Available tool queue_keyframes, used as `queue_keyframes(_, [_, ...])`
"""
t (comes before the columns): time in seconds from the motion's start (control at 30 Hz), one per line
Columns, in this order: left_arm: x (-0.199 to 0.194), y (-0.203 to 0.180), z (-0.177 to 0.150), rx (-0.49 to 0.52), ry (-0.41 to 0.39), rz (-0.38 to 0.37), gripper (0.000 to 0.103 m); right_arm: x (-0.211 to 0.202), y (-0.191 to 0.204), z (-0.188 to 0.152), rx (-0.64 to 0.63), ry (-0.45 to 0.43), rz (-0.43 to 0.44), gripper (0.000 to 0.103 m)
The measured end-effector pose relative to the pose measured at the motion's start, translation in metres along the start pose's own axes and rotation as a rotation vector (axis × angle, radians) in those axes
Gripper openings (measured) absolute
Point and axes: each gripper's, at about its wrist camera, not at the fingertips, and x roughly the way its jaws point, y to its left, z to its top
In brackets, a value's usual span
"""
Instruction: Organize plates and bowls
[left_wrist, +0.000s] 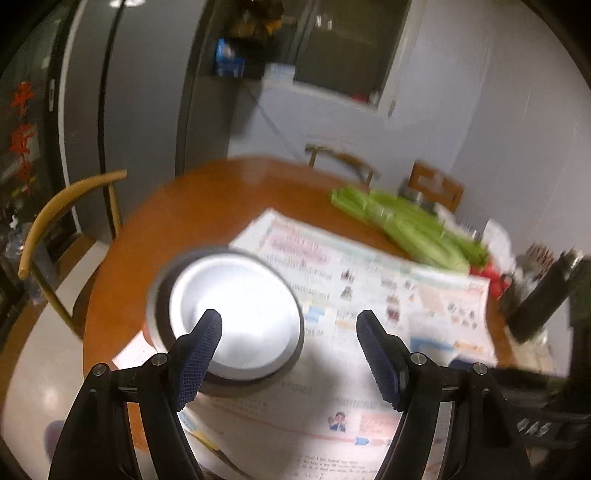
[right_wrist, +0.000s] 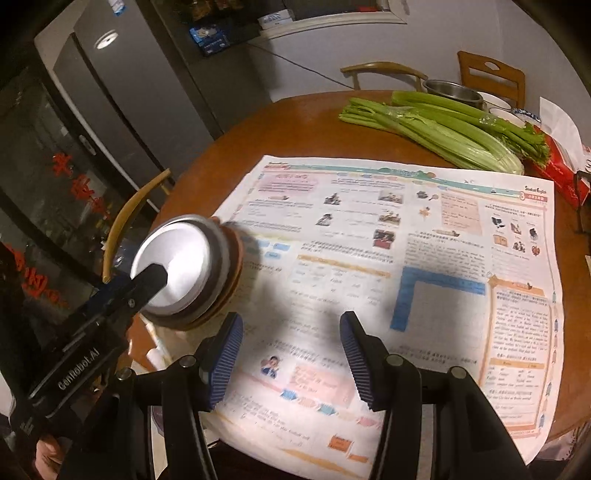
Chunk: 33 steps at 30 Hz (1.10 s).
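Your left gripper (left_wrist: 288, 332), spread and empty, sits nearer the bowl stack (left_wrist: 229, 314) lying just left; your right gripper (right_wrist: 291, 336) hangs half-spread, empty.

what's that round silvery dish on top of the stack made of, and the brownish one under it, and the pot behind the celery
The round silvery dish looks like brushed metal, probably stainless steel: it throws back a bright, soft glare. The brownish dish under it is matte and dull, perhaps plastic or glazed ceramic; blur leaves it open. The grey pot behind the celery seems to be steel too, with a shiny rim.
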Motion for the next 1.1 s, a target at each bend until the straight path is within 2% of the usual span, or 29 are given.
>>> queue_keyframes(0.1, [-0.023, 0.006, -0.005, 0.013, -0.074, 0.012, 0.077, 0.001, 0.011, -0.012, -0.016, 0.004, 0.024, 0.054])
queue_keyframes(0.17, [-0.031, 0.002, -0.01, 0.057, -0.086, 0.046, 0.077, 0.003, 0.019, -0.021, -0.025, 0.013, 0.048, 0.054])
queue_keyframes(0.3, [-0.03, 0.009, -0.028, 0.087, -0.04, 0.143, 0.077, 0.008, 0.031, -0.034, -0.039, 0.029, 0.069, 0.054])
queue_keyframes(0.4, [-0.021, 0.029, -0.041, 0.034, 0.046, 0.169, 0.077, 0.011, 0.037, -0.043, -0.047, 0.037, 0.077, 0.054])
queue_keyframes(0.43, [-0.018, 0.037, -0.044, 0.011, 0.073, 0.196, 0.077, 0.011, 0.038, -0.045, -0.049, 0.038, 0.076, 0.054])
queue_keyframes(0.5, [-0.019, 0.042, -0.049, 0.007, 0.066, 0.272, 0.077, 0.011, 0.041, -0.05, -0.056, 0.037, 0.064, 0.054])
queue_keyframes(0.53, [-0.024, 0.042, -0.052, 0.03, 0.028, 0.347, 0.077, 0.012, 0.041, -0.051, -0.059, 0.036, 0.063, 0.054])
queue_keyframes(0.6, [-0.032, 0.038, -0.054, 0.075, -0.031, 0.41, 0.077, 0.013, 0.043, -0.055, -0.067, 0.043, 0.069, 0.054])
queue_keyframes(0.73, [-0.046, 0.036, -0.053, 0.083, -0.078, 0.363, 0.077, 0.015, 0.046, -0.058, -0.075, 0.047, 0.071, 0.054])
queue_keyframes(0.9, [-0.043, 0.031, -0.053, 0.106, -0.06, 0.348, 0.077, 0.012, 0.047, -0.059, -0.079, 0.04, 0.072, 0.054])
queue_keyframes(1.1, [-0.051, 0.026, -0.053, 0.12, -0.076, 0.33, 0.077, 0.009, 0.044, -0.057, -0.071, 0.027, 0.068, 0.054])
